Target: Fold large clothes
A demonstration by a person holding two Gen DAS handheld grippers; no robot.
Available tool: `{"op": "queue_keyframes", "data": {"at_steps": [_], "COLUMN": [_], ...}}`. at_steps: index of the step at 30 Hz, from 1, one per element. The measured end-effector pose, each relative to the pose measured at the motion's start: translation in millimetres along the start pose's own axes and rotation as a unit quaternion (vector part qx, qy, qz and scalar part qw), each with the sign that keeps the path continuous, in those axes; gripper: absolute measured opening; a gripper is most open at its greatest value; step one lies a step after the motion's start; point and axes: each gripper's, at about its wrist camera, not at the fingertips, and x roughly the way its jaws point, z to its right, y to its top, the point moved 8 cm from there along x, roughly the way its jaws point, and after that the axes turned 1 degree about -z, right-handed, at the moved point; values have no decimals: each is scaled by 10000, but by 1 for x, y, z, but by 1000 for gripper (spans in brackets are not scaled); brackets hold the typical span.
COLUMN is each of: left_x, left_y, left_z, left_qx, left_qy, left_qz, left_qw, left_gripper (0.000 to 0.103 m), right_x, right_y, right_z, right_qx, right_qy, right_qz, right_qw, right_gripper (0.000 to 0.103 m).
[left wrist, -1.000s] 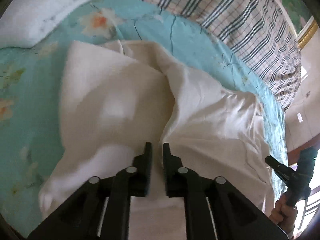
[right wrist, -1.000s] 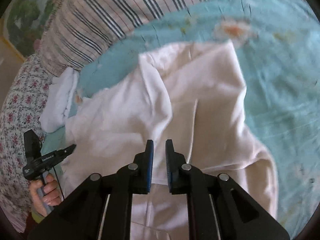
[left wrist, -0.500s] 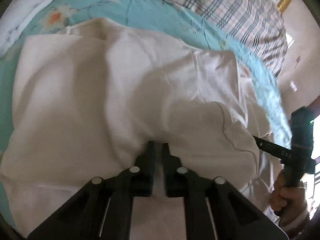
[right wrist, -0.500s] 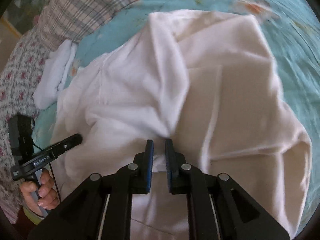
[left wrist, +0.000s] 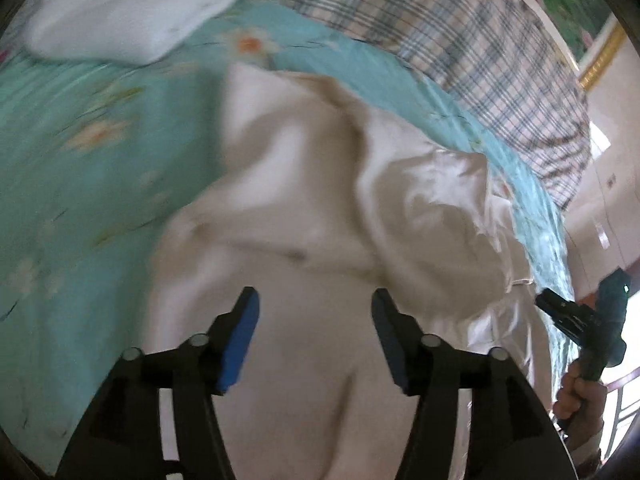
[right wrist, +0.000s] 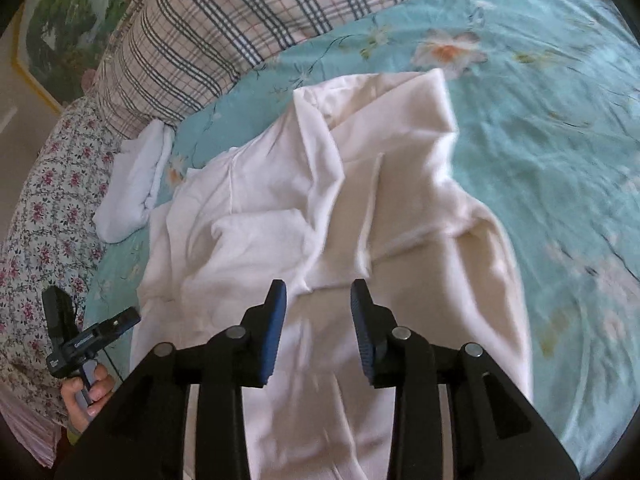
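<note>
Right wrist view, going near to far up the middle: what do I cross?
Right tool, jaws open with nothing clamped → cream garment → turquoise floral bedsheet → plaid pillow.

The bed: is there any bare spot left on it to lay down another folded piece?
Yes. The teal floral sheet lies bare beside the cream garment, away from the small white bundle, up to the plaid pillow. Between bundle and garment only a narrow strip remains. The middle is crowded: the rumpled garment fills it, below the open left gripper and right gripper.
</note>
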Motion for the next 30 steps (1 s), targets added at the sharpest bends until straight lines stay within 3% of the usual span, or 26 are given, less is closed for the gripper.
{"op": "queue_keyframes", "data": {"at_steps": [3,7,13,15,17,20,23,26,28,29,30], "left_x": [-21,-44,-71,-76,-75,-69,-62,-56,-57,-59,-61], "left_y": [-23,-56,-113,-134,-157,-179,-196,-199,-195,-193,-190], "left_z": [-39,-75,-91,-84,-72,-56,-34,-21,-21,-20,-20], "left_qx": [-243,-475,-510,-475,-485,-319,-174,17,13,6,9], "left_qy": [233,275,-248,-531,-888,-1023,-1351,-1227,-1209,-1204,-1225], "left_qz": [3,-65,-192,-256,-438,-571,-719,-704,-640,-607,-590], "left_qw": [9994,9985,9982,9971,9939,9926,9881,9899,9906,9909,9907], "left_gripper": [67,71,73,73,73,74,63,45,22,14,12], "right_x": [-23,-50,-91,-95,-100,-99,-93,-89,-87,-86,-85], "right_y": [-16,-34,-84,-102,-122,-144,-163,-168,-165,-163,-164], "right_z": [15,37,91,99,94,70,47,40,44,47,49], "right_qx": [53,167,610,808,943,857,620,526,669,709,706], "right_qy": [-129,-359,-626,-393,190,1086,1569,1614,1654,1587,1530], "right_qz": [66,156,71,-40,-109,-352,-575,-507,-433,-394,-389], "right_qw": [9999,9991,9961,9959,9953,9898,9840,9842,9830,9840,9849], "right_gripper": [47,50,53,53,53,55,55,55,45,25,16]}}
